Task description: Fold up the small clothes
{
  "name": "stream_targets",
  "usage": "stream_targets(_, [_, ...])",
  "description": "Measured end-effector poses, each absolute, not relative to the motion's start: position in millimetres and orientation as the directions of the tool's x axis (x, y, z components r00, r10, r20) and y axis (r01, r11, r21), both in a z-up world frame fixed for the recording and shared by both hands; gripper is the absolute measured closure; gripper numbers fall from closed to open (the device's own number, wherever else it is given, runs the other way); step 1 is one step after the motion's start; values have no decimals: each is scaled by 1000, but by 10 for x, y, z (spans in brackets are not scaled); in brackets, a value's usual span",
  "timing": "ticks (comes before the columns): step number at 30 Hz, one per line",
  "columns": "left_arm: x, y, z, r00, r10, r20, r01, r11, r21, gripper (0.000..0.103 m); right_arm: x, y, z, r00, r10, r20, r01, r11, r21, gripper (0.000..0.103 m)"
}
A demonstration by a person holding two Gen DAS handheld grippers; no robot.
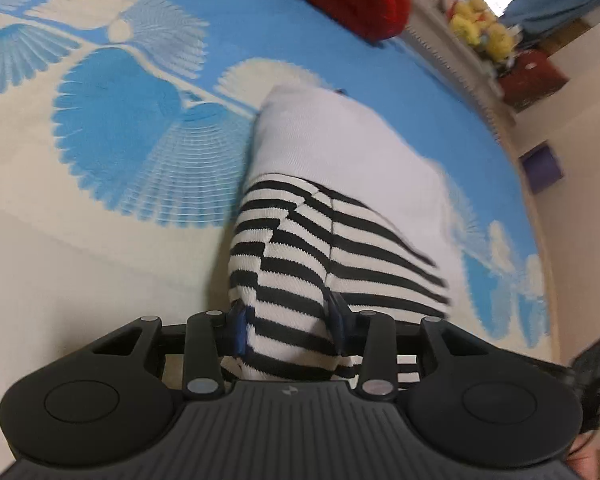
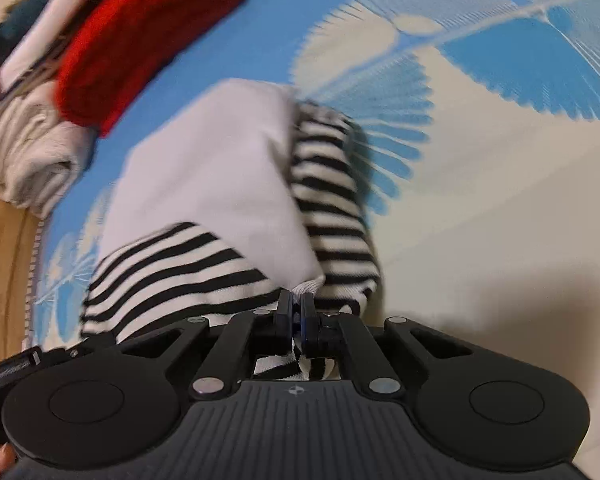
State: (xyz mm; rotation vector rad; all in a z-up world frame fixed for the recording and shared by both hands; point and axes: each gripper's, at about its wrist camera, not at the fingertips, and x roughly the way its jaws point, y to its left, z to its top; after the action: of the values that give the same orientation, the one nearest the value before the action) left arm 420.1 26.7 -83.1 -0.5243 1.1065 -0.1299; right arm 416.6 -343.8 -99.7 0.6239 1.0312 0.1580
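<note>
A small white garment with black-and-white striped sleeves (image 1: 340,168) lies on a blue and cream patterned bedspread (image 1: 112,128). My left gripper (image 1: 290,320) is shut on a bunched striped part of it (image 1: 284,280), the cloth filling the gap between the fingers. In the right wrist view the same garment (image 2: 212,176) stretches away from me. My right gripper (image 2: 297,312) is shut tight on its edge where the white and striped cloth meet. The other gripper shows at the left edge (image 2: 16,364).
A red knit item (image 2: 140,36) tops a pile of folded clothes (image 2: 28,160) beyond the garment. The bed edge (image 1: 540,240) runs along the right in the left wrist view, with yellow plush toys (image 1: 480,28) and a red box (image 1: 532,76) beyond it.
</note>
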Motion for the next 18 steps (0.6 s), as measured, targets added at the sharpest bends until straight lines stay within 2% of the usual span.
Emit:
stream_targets(3, [4197, 347, -930, 403, -332, -853, -178, 886, -429, 41, 4159, -3413, -1020, 496, 360, -790, 177, 849, 498, 101])
stream_targets(7, [4126, 298, -700, 488, -325, -810, -98, 902, -421, 43, 4138, -3456, -1106, 465, 327, -823, 217, 859, 464, 101])
stream_targets(9, [4089, 217, -614, 532, -298, -793, -47, 924, -379, 44, 4094, -3446, -1039, 486, 303, -820, 212, 869, 446, 101])
stream_targets(12, [4125, 53, -875, 438, -227, -869, -49, 960, -276, 45, 4019, -3443, -979, 502, 273, -820, 213, 880, 424, 101])
stream_targets(14, [4057, 44, -841, 451, -204, -869, -68, 963, -261, 43, 3986, -3383, -950, 499, 240, -833, 216, 896, 388, 100])
stream_targets(16, [3947, -29, -618, 522, -152, -839, -54, 976, -210, 40, 3907, -3324, -853, 523, 173, -835, 217, 920, 326, 95])
stream_targets(17, [3868, -42, -531, 553, -125, -824, -54, 981, -185, 36, 3869, -3316, -802, 549, 151, -822, 221, 922, 317, 85])
stream_targets(18, [3788, -81, -434, 584, -98, -806, -58, 985, -161, 25, 3803, -3295, -712, 588, 138, -797, 218, 922, 321, 66])
